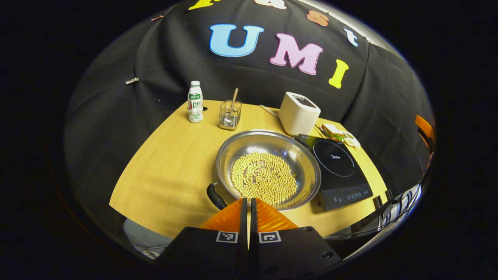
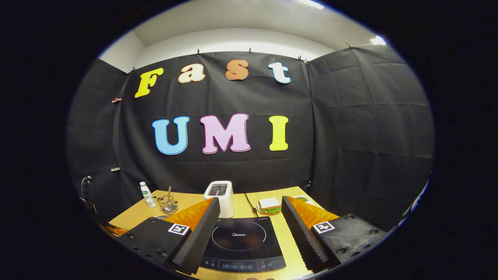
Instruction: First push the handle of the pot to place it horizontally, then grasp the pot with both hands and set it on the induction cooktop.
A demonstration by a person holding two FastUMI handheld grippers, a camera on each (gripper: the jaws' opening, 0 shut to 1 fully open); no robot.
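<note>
From the left gripper view, the left gripper (image 1: pixel 249 206) is hanging over the table's (image 1: pixel 163 171) near edge, fingers pressed together, empty. Just ahead the pot (image 1: pixel 268 169) of beans is sitting, handle (image 1: pixel 216 196) pointing nearward, cooktop (image 1: pixel 338 171) touching its right side. Bottle (image 1: pixel 195 102), toaster (image 1: pixel 298 112) are standing behind.

From the right gripper view, the right gripper (image 2: pixel 249 217) is gaping wide above the cooktop (image 2: pixel 241 243), marked Midea.

We see bright overhead light glinting on the round shiny steel pot (image 1: pixel 268 167). Fisheye bending warps both views' edges, perhaps slightly soft.

Toaster (image 1: pixel 298 113), bottle (image 1: pixel 195 102), sandwich (image 2: pixel 269 205)
</note>
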